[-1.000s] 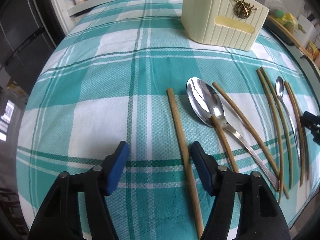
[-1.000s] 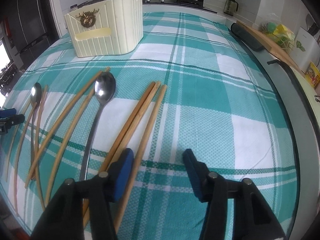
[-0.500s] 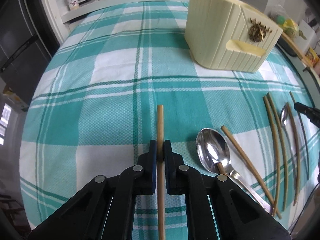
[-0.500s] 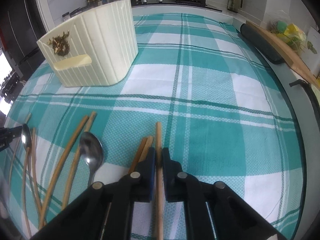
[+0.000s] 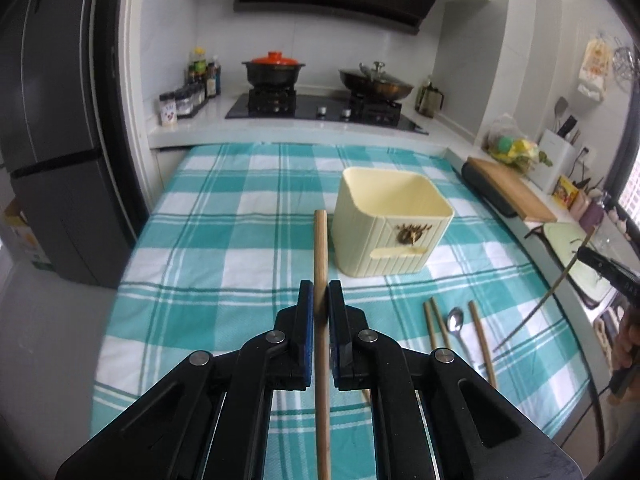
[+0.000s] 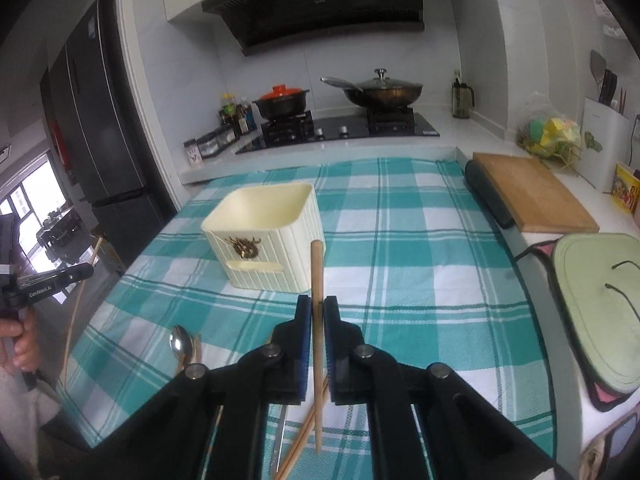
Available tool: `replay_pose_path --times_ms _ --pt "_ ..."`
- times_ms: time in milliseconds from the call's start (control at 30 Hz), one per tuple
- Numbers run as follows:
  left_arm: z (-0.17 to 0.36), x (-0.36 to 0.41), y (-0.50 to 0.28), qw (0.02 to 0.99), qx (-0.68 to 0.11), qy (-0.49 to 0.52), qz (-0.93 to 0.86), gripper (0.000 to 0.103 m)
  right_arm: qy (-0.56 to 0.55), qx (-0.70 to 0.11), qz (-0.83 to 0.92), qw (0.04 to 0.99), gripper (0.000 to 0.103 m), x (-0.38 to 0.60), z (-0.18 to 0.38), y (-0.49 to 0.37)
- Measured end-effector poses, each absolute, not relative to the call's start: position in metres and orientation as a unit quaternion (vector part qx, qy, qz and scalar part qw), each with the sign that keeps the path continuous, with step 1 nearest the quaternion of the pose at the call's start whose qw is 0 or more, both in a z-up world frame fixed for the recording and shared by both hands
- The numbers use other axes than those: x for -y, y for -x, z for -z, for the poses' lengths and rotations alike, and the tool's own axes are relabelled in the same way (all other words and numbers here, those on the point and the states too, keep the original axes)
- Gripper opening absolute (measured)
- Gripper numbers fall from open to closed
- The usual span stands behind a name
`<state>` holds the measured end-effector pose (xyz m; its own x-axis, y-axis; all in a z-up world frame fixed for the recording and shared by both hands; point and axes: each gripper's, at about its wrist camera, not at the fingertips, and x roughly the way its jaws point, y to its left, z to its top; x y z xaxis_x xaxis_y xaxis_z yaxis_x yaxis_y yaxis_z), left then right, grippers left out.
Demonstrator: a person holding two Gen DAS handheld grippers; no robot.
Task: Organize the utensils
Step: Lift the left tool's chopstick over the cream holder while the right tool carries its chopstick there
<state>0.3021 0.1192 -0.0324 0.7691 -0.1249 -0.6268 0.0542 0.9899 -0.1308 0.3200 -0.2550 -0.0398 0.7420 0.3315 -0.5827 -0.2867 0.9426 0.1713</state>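
My left gripper (image 5: pixel 320 300) is shut on a wooden chopstick (image 5: pixel 321 248) and holds it lifted above the checked tablecloth, its tip left of the cream utensil holder (image 5: pixel 390 226). My right gripper (image 6: pixel 316 314) is shut on another wooden chopstick (image 6: pixel 317 272), lifted in front of the same holder (image 6: pixel 268 238), whose open top shows nothing inside. On the cloth lie more chopsticks (image 5: pixel 482 340) and a metal spoon (image 5: pixel 456 320); the spoon also shows in the right wrist view (image 6: pixel 180 338). The right gripper (image 5: pixel 608 276) shows at the left view's right edge, and the left gripper (image 6: pixel 52 282) at the right view's left edge.
A stove with a red-lidded pot (image 5: pixel 274 68) and a lidded wok (image 5: pixel 376 82) stands behind the table. A wooden cutting board (image 6: pixel 528 192) and a green mat (image 6: pixel 600 292) lie on the right counter. A dark fridge (image 5: pixel 48 120) stands at left.
Both grippers, shut on their chopsticks half a second ago, have lifted them off the cloth and tilted up, so the kitchen and the holder's open top now show.
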Motion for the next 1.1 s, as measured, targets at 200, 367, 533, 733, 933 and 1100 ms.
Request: replay_pose_path --times_ms 200,367,533,733,933,1100 --pt "0.01 -0.121 -0.294 0.953 -0.289 0.079 0.047 0.006 -0.028 -0.246 -0.168 0.954 0.006 0.247 -0.008 -0.297" --pt "0.008 -0.126 -0.296 0.955 -0.277 0.096 0.043 0.006 -0.027 -0.217 -0.174 0.96 0.006 0.239 -0.028 -0.296" --pt "0.004 -0.125 -0.306 0.955 -0.276 0.099 0.048 0.005 -0.026 -0.213 -0.178 0.96 0.006 0.235 -0.032 -0.302" --pt "-0.034 -0.115 -0.327 0.961 -0.252 0.097 0.066 0.005 -0.025 -0.211 -0.175 0.961 0.006 0.229 -0.046 -0.328" --pt "-0.068 -0.102 -0.374 0.962 -0.242 0.09 0.082 0.005 -0.024 -0.18 -0.185 0.966 0.006 0.211 -0.084 -0.368" --pt "-0.044 -0.086 -0.44 0.935 -0.325 0.095 0.108 0.005 -0.028 -0.193 -0.19 0.962 0.006 0.187 -0.086 -0.423"
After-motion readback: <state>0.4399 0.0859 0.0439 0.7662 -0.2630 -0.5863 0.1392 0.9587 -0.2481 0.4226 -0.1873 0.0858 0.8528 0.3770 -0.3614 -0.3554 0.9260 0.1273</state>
